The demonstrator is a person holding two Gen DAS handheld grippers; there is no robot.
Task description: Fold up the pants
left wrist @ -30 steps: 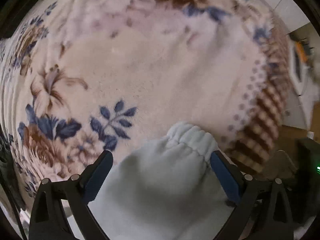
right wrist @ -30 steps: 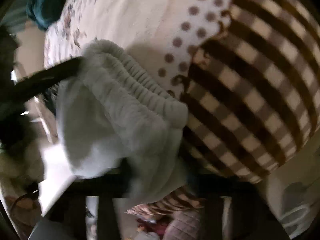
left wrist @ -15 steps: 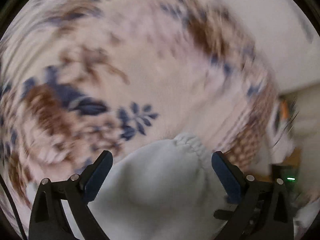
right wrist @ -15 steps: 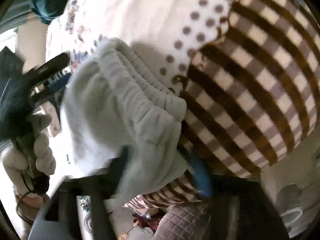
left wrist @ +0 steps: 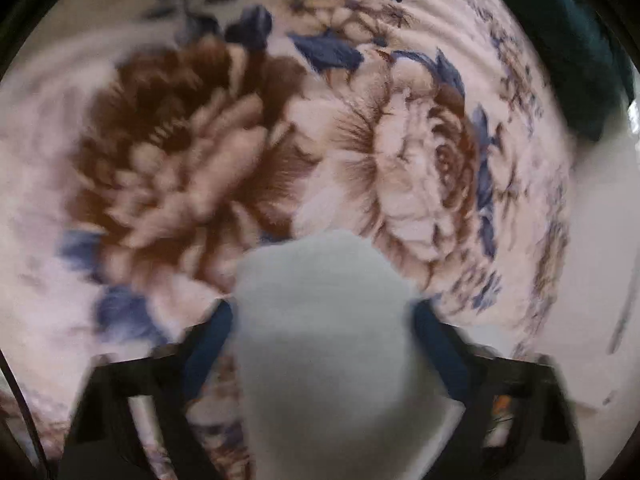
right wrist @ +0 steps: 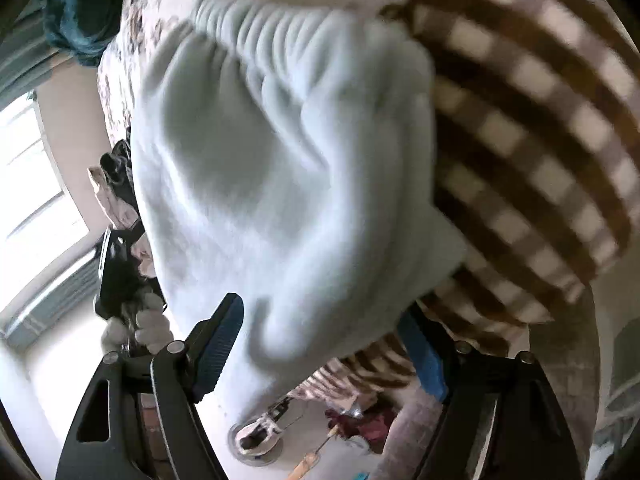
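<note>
- My left gripper (left wrist: 322,320) points down at the flowered blanket (left wrist: 248,152). Its jaws are closing, and a bunch of the pale grey pants (left wrist: 324,344) stands between the two blue pads. The picture is blurred, but both pads seem to press on the cloth, so I take it as held.
- The pants hang over the blanket, which has big brown flowers and blue leaves. A dark green cloth (left wrist: 568,40) lies at its far right edge.
- My right gripper (right wrist: 324,340) is also closing, with the same pants (right wrist: 280,152) between its jaws. The left pad stands clear of the fabric; the right pad is partly hidden behind it, so nothing is clamped.
- The ribbed waistband (right wrist: 264,28) lies at the top, over the brown checked border (right wrist: 540,128) of the blanket.
</note>
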